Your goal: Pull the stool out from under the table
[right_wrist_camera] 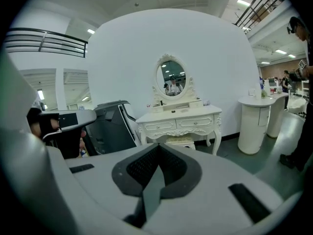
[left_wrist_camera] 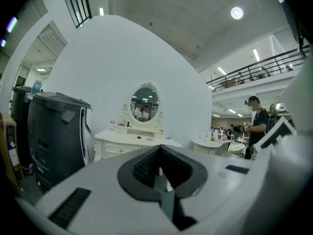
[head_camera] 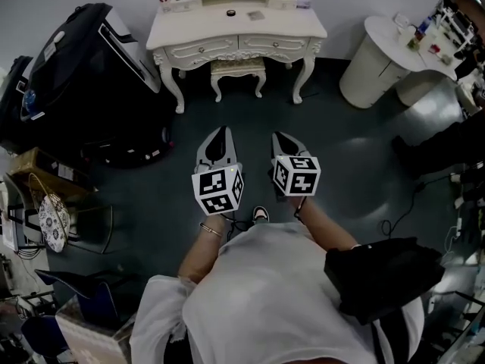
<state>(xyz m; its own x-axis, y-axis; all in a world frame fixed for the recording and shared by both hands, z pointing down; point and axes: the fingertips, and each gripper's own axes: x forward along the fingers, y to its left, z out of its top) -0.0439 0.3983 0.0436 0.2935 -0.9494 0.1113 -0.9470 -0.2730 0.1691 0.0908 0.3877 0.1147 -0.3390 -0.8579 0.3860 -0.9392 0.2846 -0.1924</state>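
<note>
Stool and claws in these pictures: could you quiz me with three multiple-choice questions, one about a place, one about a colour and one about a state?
1. Where is the stool?
A. Tucked under the dressing table
B. On top of the table
C. Out on the open floor

2. What colour is the dressing table?
A. Black
B. Cream white
C. Red

3. How do the left claw and right claw stand?
A. Both wide open
B. The left one gripping the stool
C. Both shut and empty

Answers:
1 A: the stool sits between the table's legs, beneath its drawers.
2 B: top, drawers and curved legs all look cream white.
3 C: each gripper view shows its jaws together with nothing between them, and both are well short of the stool.
</note>
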